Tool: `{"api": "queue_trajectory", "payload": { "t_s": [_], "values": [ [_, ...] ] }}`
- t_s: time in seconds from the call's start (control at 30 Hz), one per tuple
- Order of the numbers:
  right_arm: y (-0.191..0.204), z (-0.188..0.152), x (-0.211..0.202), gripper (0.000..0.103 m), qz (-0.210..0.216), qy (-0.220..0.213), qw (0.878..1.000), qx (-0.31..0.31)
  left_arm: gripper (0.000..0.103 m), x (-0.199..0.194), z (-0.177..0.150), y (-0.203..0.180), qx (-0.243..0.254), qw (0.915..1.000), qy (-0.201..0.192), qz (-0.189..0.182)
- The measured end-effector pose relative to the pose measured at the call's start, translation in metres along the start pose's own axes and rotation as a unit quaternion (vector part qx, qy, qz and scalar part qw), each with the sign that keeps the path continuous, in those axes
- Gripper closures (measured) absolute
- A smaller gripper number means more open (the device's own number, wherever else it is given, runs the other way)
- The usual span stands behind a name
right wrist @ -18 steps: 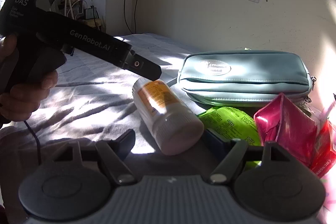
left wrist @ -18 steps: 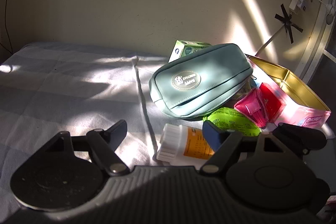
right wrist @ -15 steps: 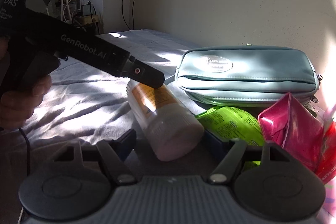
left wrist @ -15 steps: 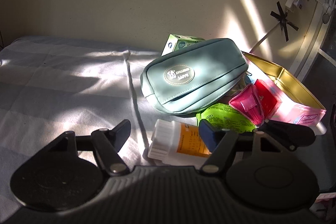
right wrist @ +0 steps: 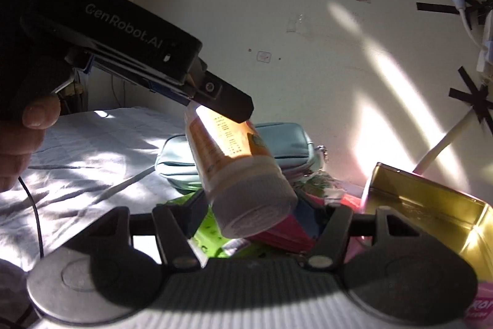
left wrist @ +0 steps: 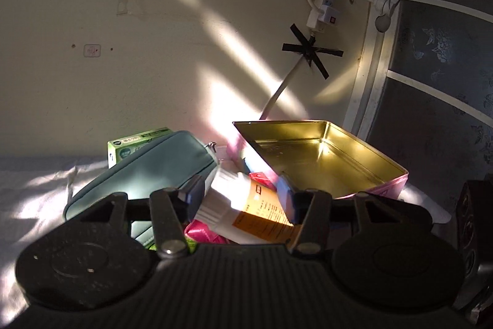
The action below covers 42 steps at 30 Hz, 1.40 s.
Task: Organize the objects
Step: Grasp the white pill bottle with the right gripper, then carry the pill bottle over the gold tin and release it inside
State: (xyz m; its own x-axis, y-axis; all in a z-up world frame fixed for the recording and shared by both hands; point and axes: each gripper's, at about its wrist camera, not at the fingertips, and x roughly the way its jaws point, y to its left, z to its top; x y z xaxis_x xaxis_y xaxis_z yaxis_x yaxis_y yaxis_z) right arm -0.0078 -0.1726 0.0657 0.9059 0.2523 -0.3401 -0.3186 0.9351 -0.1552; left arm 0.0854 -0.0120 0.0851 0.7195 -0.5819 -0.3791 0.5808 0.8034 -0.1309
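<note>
We are clamping the pill bottle (left wrist: pixel 246 205) in the left hand-held gripper (left wrist: pixel 240 195), carrying it above the clutter toward the gold tin (left wrist: pixel 323 156) ahead-right. Its tilted, smooth body risks slipping out; the right hand-held gripper (right wrist: pixel 252 213) is gaping wide, holding nothing.

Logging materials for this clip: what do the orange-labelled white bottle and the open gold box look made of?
Orange-labelled white bottle: likely plastic, matte, translucent where sunlit. Open gold box: likely tin, since its glossy gold inside mirrors the sunlight.

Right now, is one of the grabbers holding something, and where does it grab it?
Yes. The left gripper holds the white bottle by its orange-labelled body, cap end free. The right gripper holds nothing.
</note>
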Motion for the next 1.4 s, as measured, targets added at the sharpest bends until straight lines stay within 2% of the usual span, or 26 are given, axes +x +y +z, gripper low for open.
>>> {"api": "queue_trajectory", "payload": {
  "t_s": [0.2,0.3,0.43,0.5,0.63,0.7,0.83,0.87,0.9,0.93,1.0,1.1,1.13,1.2,1.3,1.33,1.4],
  "values": [
    [-0.114,-0.015,-0.001,0.043,-0.095,0.016,0.995,0.033,0.048,0.090,0.026,-0.069,0.052,0.9973,0.002,-0.053],
    [-0.152,-0.023,0.012,0.043,-0.112,0.037,0.992,0.054,0.048,0.131,0.029,-0.094,0.059,0.9962,0.015,-0.063],
    [-0.176,-0.035,0.019,0.038,-0.123,0.043,0.988,0.083,0.049,0.162,0.031,-0.107,0.054,0.9955,0.037,-0.068],
    [-0.178,-0.038,0.017,0.026,-0.120,0.031,0.988,0.089,0.048,0.163,0.033,-0.105,0.048,0.9959,0.040,-0.066],
    [-0.175,-0.045,0.013,0.024,-0.124,0.013,0.989,0.079,0.046,0.145,0.039,-0.089,0.031,0.9982,0.018,-0.049],
    [-0.177,-0.043,0.010,0.025,-0.132,0.001,0.989,0.074,0.041,0.137,0.042,-0.079,0.012,0.9997,-0.002,-0.023],
    [-0.204,-0.032,0.000,0.023,-0.178,-0.054,0.977,0.103,0.041,0.138,0.046,-0.065,-0.019,0.9973,-0.040,0.059],
    [-0.213,-0.029,-0.001,0.017,-0.186,-0.068,0.974,0.112,0.041,0.141,0.046,-0.064,-0.021,0.9959,-0.043,0.076],
    [-0.221,-0.027,0.000,0.011,-0.196,-0.080,0.970,0.117,0.039,0.147,0.046,-0.065,-0.019,0.9937,-0.047,0.101],
    [-0.227,-0.026,0.004,0.008,-0.203,-0.084,0.969,0.115,0.038,0.156,0.046,-0.066,-0.005,0.9902,-0.050,0.130],
    [-0.238,-0.024,0.016,0.007,-0.205,-0.079,0.970,0.107,0.037,0.170,0.044,-0.067,0.013,0.9857,-0.048,0.161],
    [-0.248,-0.027,0.033,0.009,-0.214,-0.062,0.970,0.098,0.037,0.186,0.040,-0.066,0.010,0.9853,-0.028,0.168],
    [-0.251,-0.028,0.034,0.011,-0.214,-0.063,0.970,0.098,0.037,0.190,0.040,-0.066,0.009,0.9853,-0.024,0.169],
    [-0.254,-0.030,0.035,0.008,-0.225,-0.074,0.967,0.095,0.037,0.196,0.037,-0.066,-0.002,0.9865,-0.015,0.163],
    [-0.257,-0.036,0.038,0.007,-0.261,-0.085,0.958,0.077,0.037,0.203,0.038,-0.072,-0.008,0.9893,-0.016,0.145],
    [-0.260,-0.039,0.038,0.007,-0.279,-0.086,0.953,0.080,0.037,0.205,0.039,-0.074,-0.009,0.9907,-0.017,0.135],
    [-0.268,-0.043,0.032,0.007,-0.281,-0.088,0.949,0.109,0.037,0.209,0.040,-0.075,-0.015,0.9936,-0.013,0.111]
  ]
}}
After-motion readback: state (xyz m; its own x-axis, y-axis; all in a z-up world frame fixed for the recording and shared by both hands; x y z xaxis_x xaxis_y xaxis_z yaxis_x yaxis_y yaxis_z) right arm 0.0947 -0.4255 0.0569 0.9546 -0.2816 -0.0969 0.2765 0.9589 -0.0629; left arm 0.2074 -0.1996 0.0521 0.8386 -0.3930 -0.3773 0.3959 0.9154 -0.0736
